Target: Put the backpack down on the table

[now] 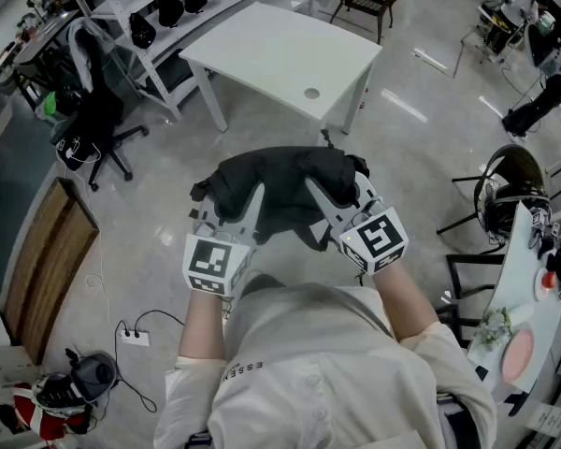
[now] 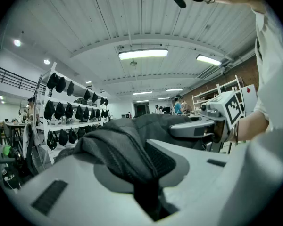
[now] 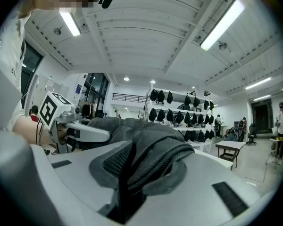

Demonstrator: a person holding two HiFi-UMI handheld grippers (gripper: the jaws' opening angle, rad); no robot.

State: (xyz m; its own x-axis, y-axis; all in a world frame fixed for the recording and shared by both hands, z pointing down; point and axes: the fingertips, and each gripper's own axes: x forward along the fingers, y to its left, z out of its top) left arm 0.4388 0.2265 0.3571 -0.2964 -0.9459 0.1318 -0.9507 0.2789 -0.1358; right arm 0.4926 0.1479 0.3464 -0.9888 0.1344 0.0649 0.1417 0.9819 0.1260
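A black backpack hangs in the air in front of the person, short of the white table. My left gripper is shut on the backpack's left side; dark fabric is pinched between its jaws. My right gripper is shut on the right side, with padded mesh fabric clamped between its jaws. Each gripper shows in the other's view, the right gripper and the left gripper, both level with the bag between them.
A hole marks the table near its front edge. White shelves with several black bags stand behind the table. An office chair is at left, a wooden chair at the back, a power strip on the floor.
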